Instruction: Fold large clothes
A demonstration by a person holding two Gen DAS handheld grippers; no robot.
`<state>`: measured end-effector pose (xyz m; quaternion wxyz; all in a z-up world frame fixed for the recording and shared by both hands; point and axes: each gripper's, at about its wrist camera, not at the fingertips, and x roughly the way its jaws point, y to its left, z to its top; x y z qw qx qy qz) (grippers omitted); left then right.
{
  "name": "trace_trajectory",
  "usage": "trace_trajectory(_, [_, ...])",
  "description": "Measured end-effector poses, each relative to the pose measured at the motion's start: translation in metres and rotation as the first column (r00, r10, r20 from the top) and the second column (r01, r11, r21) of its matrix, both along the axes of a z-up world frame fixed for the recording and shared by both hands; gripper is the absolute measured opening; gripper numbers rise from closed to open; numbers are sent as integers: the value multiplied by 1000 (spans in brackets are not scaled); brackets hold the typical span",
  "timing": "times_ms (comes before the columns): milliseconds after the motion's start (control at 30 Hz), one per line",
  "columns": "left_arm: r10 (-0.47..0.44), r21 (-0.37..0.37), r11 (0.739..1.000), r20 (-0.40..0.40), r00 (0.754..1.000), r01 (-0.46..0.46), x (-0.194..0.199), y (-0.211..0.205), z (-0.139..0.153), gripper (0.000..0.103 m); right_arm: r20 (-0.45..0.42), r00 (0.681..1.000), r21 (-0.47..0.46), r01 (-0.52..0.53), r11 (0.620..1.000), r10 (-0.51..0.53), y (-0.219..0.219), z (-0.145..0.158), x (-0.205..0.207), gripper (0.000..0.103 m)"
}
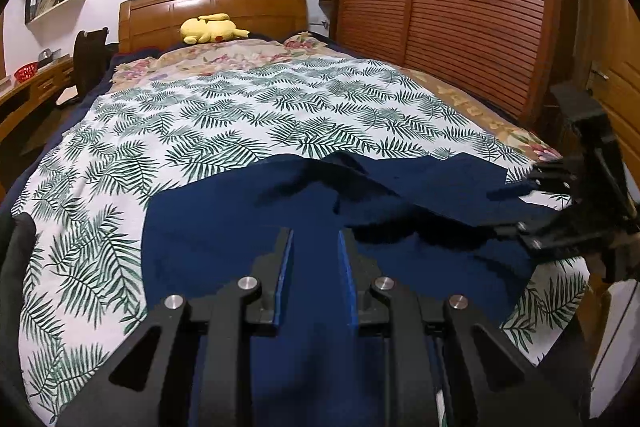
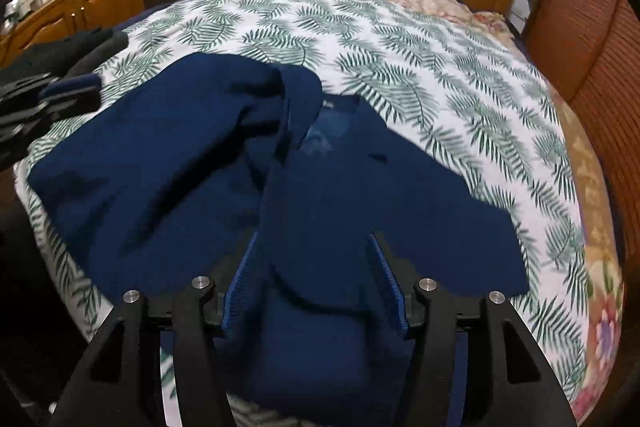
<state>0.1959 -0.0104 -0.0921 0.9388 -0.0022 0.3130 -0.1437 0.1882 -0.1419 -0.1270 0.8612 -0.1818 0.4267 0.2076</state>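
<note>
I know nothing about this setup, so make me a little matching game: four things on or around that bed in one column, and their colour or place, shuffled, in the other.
Things:
1. plush toy
2. garment
3. bedspread
4. basket

Descriptions:
A. dark blue, spread at the near end of the bed
B. red, on the wooden counter beside the bed
C. yellow, by the headboard
D. white with green fern leaves

Pairs: 1-C, 2-A, 3-D, 4-B
</note>
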Motion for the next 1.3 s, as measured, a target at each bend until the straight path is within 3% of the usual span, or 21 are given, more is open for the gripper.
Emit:
trace_trajectory(100, [7,-5,1000,-6,1000,-7,5,-3,-2,20,-9,1000,-12,5,1000,-5,-9,-9,-7,58])
trace_trajectory(167, [14,-3,1000,-12,1000,-14,7,-5,-4,20,-25,999,-85,27,996,-29,-12,-25,-5,59])
trace_trajectory(233, [18,-3,1000,-16,1000,-18,9,-5,-5,20,-46,998,-96,36,995,-41,-16,-37,1,59])
trace_trajectory(400, [25,2,1000,-18,1000,-25,8,-3,-6,20,10,998,-139,65,988,-64,-18,-44,34,57])
trace_trajectory(467, [31,5,1000,-17,999,-31,7,-1,-5,20,34,999,-195,48,980,-42,-11,-46,55,41])
trace_trajectory(533, [36,-1,999,-12,999,-36,5,1,-3,20,57,997,-245,59,968,-47,-4,-47,76,6])
trace_trajectory(700, [39,-11,999,-3,999,-39,-2,8,1,20,117,992,-265,74,961,-44,10,-33,125,3])
trace_trajectory(1067, [41,-19,999,-5,999,-41,-6,14,4,20,215,976,-292,85,953,-21,53,-2,177,3])
trace_trajectory(1100, [42,-19,999,-6,999,-42,-6,14,4,20,216,976,-291,91,952,-27,54,-1,179,7])
trace_trajectory(1167, [42,-18,999,-9,999,-43,-5,14,3,20,235,971,-274,120,954,-54,52,6,185,25])
trace_trajectory(1233, [42,-17,999,-11,999,-42,-5,13,2,20,249,965,-210,140,968,-85,46,19,188,54])
trace_trajectory(1300, [42,-16,999,-13,999,-43,-4,13,2,20,236,966,-159,149,976,-109,40,26,191,56])
